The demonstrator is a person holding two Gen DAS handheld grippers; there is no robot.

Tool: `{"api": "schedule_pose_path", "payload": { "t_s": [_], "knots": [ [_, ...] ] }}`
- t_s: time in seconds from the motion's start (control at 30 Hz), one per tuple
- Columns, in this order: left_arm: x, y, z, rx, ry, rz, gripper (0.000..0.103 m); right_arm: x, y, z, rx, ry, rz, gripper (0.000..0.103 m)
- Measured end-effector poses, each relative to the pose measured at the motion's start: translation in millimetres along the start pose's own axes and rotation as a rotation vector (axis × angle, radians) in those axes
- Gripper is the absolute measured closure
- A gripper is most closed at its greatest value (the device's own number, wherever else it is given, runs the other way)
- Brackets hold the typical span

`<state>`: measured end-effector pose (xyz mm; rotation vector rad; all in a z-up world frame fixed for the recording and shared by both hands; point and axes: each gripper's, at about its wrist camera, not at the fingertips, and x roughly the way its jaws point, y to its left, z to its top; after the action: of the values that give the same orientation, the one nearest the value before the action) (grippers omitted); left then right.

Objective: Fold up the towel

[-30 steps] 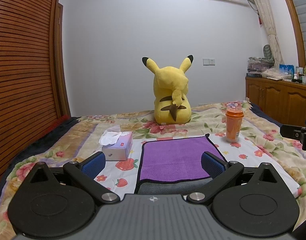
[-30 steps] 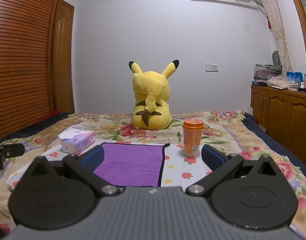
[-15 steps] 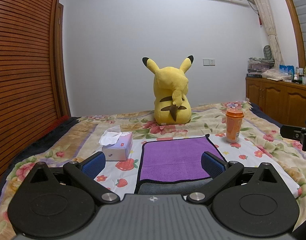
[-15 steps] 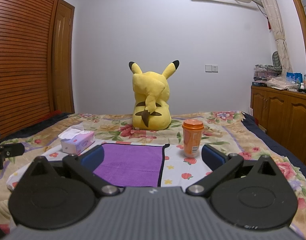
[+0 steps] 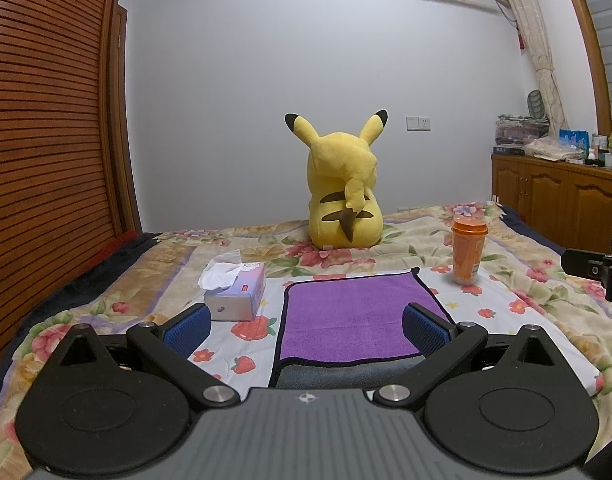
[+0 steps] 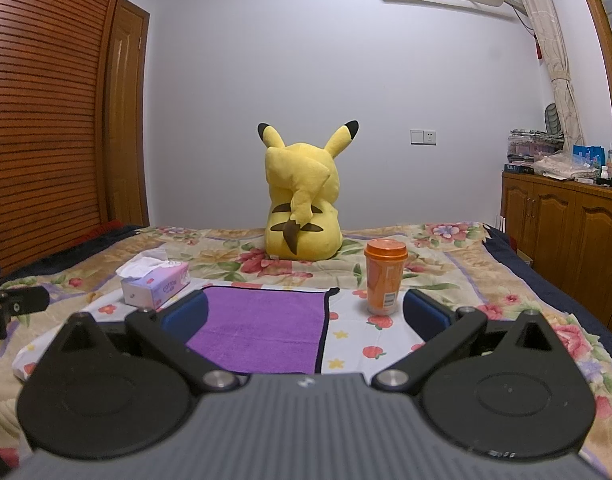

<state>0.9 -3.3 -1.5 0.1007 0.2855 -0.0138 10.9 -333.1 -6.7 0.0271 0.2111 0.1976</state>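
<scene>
A purple towel [image 5: 353, 314] with a black hem lies flat on the flowered bed, its grey underside showing at the near edge. It also shows in the right wrist view [image 6: 262, 328]. My left gripper [image 5: 306, 330] is open and empty, held just above the towel's near edge. My right gripper [image 6: 304, 316] is open and empty, over the towel's near right part. Neither touches the towel.
A tissue box [image 5: 236, 292] stands left of the towel and an orange cup [image 5: 467, 252] stands at its far right corner. A yellow plush toy [image 5: 343, 204] sits behind. A wooden cabinet [image 5: 557, 200] is at the right, a slatted wooden wall [image 5: 46, 160] at the left.
</scene>
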Motion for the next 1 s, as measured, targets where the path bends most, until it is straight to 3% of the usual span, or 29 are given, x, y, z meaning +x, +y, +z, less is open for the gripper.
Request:
{"api": "schedule_pose_path", "payload": {
  "t_s": [0.63, 1.0],
  "knots": [
    [2, 0, -1, 0.001, 0.005, 0.0, 0.0, 2, 3, 3, -0.012, 0.012, 0.0, 0.0],
    [14, -2, -6, 0.005, 0.054, -0.009, 0.0, 14, 8, 2, -0.028, 0.047, 0.005, 0.0]
  ]
}}
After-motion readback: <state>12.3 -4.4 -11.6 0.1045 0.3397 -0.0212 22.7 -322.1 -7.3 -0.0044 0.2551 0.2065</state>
